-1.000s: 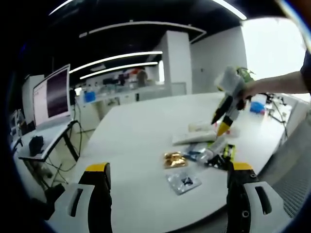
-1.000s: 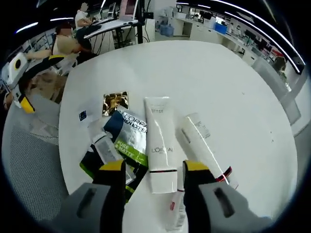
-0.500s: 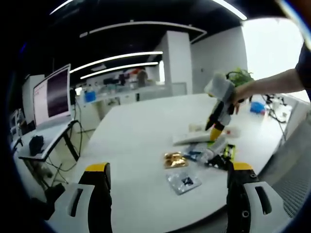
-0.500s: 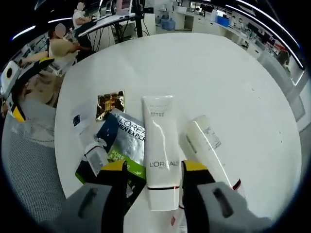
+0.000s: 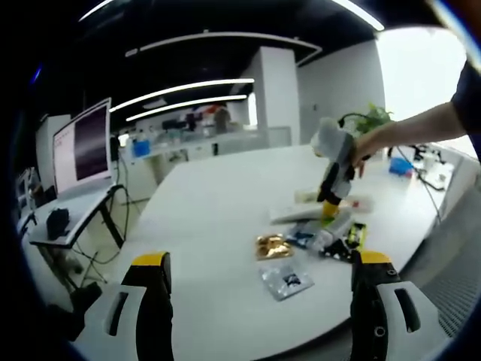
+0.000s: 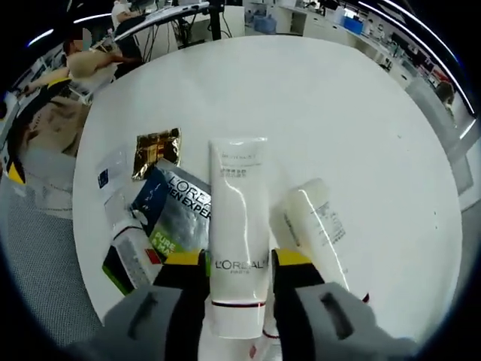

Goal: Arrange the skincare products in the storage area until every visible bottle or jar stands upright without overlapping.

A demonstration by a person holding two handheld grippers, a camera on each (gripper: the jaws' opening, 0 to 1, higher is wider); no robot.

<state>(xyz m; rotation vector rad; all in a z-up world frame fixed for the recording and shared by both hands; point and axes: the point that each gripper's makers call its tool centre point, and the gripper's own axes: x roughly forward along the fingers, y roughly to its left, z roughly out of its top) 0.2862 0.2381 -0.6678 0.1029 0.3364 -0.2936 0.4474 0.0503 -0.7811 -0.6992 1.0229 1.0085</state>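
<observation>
Right claw (image 6: 236, 259) low over the desk (image 6: 361, 128), jaws spread either side of a white tube (image 6: 238, 233) lying flat; contact not clear. Second white tube (image 6: 319, 229) just beside it, dark sachet (image 6: 174, 214) on the other side, gold packet (image 6: 156, 143) beyond. Left claw (image 5: 259, 271) open, empty, well back from the pile.
</observation>
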